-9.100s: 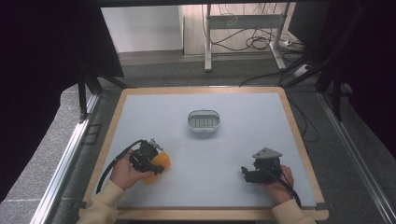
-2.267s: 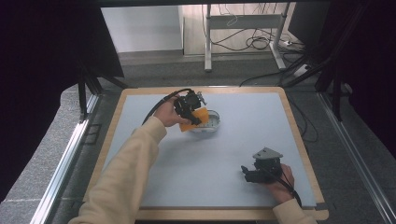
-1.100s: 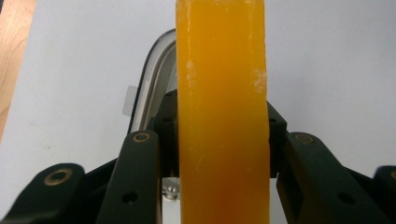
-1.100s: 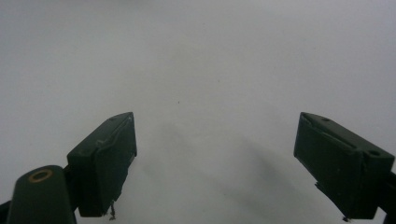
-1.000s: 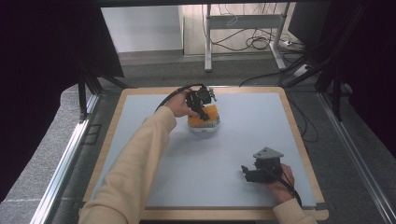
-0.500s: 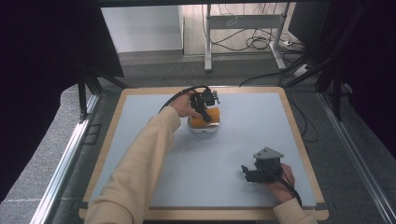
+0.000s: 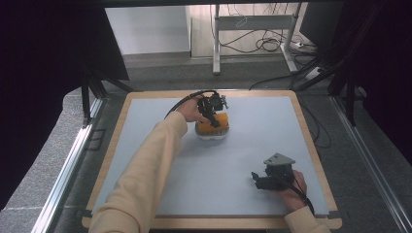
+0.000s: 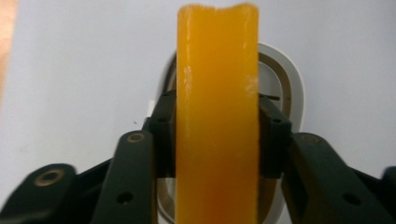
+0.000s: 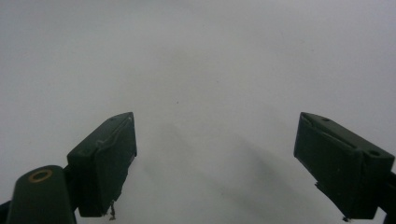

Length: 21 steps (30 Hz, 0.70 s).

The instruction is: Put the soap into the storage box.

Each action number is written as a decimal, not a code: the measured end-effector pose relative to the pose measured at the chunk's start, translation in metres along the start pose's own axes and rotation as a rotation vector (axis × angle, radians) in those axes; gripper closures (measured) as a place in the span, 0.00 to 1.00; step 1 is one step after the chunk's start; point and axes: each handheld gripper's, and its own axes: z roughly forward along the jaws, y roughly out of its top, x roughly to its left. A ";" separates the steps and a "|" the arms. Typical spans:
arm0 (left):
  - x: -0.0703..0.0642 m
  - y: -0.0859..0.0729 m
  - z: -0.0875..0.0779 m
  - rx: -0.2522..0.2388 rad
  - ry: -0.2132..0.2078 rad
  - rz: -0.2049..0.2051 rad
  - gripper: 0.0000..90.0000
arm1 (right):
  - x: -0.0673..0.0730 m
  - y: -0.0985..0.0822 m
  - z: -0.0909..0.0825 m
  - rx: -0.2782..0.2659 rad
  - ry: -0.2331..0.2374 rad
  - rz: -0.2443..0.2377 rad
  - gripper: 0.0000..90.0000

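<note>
An orange bar [image 7: 217,121] stands on edge in a white oval dish [image 7: 212,136] at the far middle of the table. My left gripper [image 7: 213,114] reaches down on it from above. In the left gripper view the black pads [image 8: 161,135] still touch both long sides of the orange bar [image 8: 217,116], with the dish's rim [image 8: 295,93] behind it. These jaws have just been opening slightly with the bar between them. My right gripper [image 7: 256,180] rests near the front right, open. Its jaws [image 9: 229,158] stand wide apart over bare mat.
A pale blue-grey mat [image 7: 160,145] covers the table inside a wooden rim [image 7: 209,224]. A sleeved left forearm [image 7: 145,170] crosses the mat from the front left. Dark frames and a metal rail [image 7: 68,165] flank the table.
Over the last seconds the left gripper carried the orange bar from the front left to the dish and lowered it in. The right gripper stayed put.
</note>
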 end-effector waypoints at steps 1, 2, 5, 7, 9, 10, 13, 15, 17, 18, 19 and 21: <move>0.000 0.000 -0.003 -0.010 0.014 -0.003 0.62 | 0.000 0.000 0.000 0.001 0.001 0.002 0.15; 0.000 0.000 -0.005 -0.023 0.034 -0.007 0.53 | 0.000 0.000 0.000 0.002 0.003 -0.002 0.15; -0.001 0.000 -0.012 -0.037 0.094 -0.012 0.45 | 0.000 0.000 0.000 0.003 0.003 -0.006 0.15; -0.001 0.001 -0.015 -0.025 0.127 -0.021 0.34 | 0.001 0.000 0.000 0.002 0.003 -0.007 0.15; -0.001 0.000 -0.017 -0.032 0.143 -0.040 0.29 | 0.001 0.000 0.000 0.002 0.003 -0.007 0.15; -0.001 0.000 -0.018 -0.034 0.146 -0.046 0.27 | 0.001 0.000 0.000 0.003 0.003 -0.007 0.15; -0.003 -0.002 -0.021 -0.058 0.153 -0.070 0.24 | 0.001 0.000 0.000 0.003 0.003 -0.007 0.15; -0.004 -0.003 -0.024 -0.075 0.152 -0.091 0.23 | 0.001 0.000 0.001 0.005 0.004 -0.005 0.15; -0.006 -0.005 -0.028 -0.089 0.148 -0.108 0.22 | 0.001 0.000 0.001 0.005 0.003 -0.008 0.15; -0.008 -0.007 -0.031 -0.097 0.148 -0.119 0.22 | 0.001 0.000 0.001 0.005 0.003 -0.008 0.15; -0.010 -0.008 -0.033 -0.111 0.147 -0.129 0.22 | 0.001 0.000 0.001 0.005 0.002 -0.008 0.15; -0.014 -0.012 -0.040 -0.132 0.141 -0.149 0.23 | 0.001 0.000 0.001 0.006 0.003 -0.008 0.15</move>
